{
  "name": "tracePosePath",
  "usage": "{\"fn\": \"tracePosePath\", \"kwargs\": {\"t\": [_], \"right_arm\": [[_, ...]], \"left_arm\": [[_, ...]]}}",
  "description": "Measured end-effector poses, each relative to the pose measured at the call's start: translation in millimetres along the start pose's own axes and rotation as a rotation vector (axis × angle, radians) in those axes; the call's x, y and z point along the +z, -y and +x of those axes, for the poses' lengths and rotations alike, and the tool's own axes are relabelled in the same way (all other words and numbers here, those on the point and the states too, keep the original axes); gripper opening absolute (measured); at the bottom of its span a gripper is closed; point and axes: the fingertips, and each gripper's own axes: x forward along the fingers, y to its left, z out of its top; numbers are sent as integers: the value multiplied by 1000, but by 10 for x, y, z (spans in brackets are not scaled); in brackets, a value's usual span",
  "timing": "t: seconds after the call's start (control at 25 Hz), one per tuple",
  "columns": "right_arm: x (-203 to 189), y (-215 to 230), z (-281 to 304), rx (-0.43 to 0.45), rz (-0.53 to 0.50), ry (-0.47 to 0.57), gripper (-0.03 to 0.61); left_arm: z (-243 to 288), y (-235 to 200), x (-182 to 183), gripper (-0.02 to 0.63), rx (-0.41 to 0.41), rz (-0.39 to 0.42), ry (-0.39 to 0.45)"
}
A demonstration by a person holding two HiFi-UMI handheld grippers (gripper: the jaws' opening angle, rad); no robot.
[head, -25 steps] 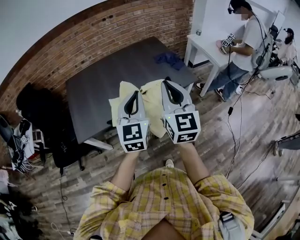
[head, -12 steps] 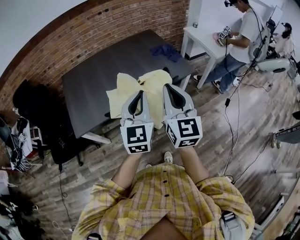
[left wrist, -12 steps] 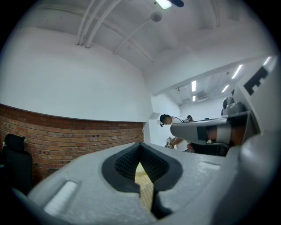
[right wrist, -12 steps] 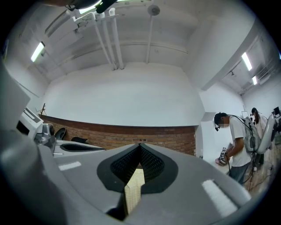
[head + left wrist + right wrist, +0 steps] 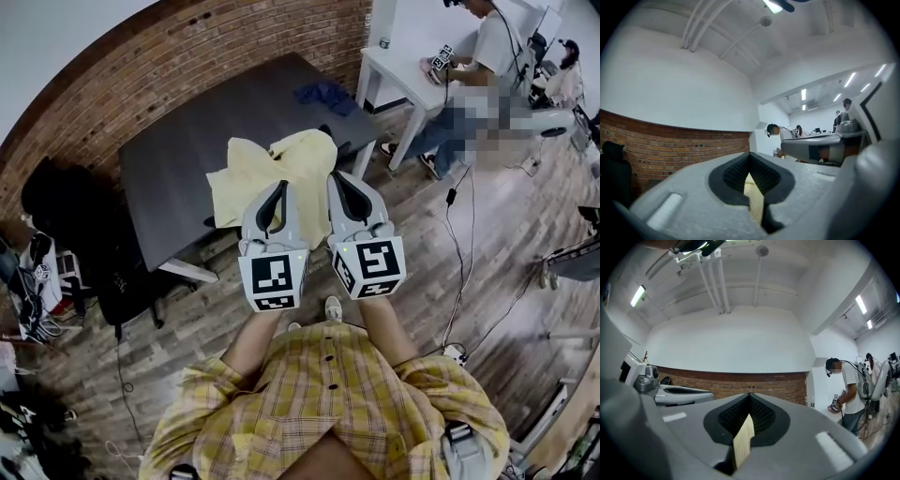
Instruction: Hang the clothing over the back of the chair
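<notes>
A pale yellow garment [image 5: 267, 173] hangs in the air in front of the dark grey table [image 5: 178, 141], held up by both grippers side by side. My left gripper [image 5: 276, 192] is shut on its near edge, and a strip of the yellow fabric [image 5: 754, 199] shows between the shut jaws of the left gripper [image 5: 750, 159]. My right gripper [image 5: 339, 184] is shut on the same edge, with the fabric [image 5: 743, 441] pinched in the right gripper [image 5: 750, 399]. A dark chair part [image 5: 349, 148] peeks out past the garment; the rest is hidden.
A blue cloth [image 5: 323, 94] lies at the table's far corner. A white table [image 5: 398, 66] stands at the upper right, with a person [image 5: 487, 52] working at it. A black chair [image 5: 56, 202] and bags [image 5: 33, 281] sit at the left. Cables cross the wood floor [image 5: 487, 281].
Both grippers have carried the yellow garment farther forward and up toward the table's near corner. Their hold on it is unchanged.
</notes>
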Motion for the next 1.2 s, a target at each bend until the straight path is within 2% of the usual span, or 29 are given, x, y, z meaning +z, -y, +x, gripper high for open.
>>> {"fn": "tracePosePath", "kwargs": {"t": [0.48,1.2], "right_arm": [[-84,-20,-185,-4,-1,-16,-6],[-177,-47,-287,-24,1,-26,-6]], "left_arm": [[-121,218,-30,0,-17,15,1],[-233,238,-120,0,-33,3,-8]]}}
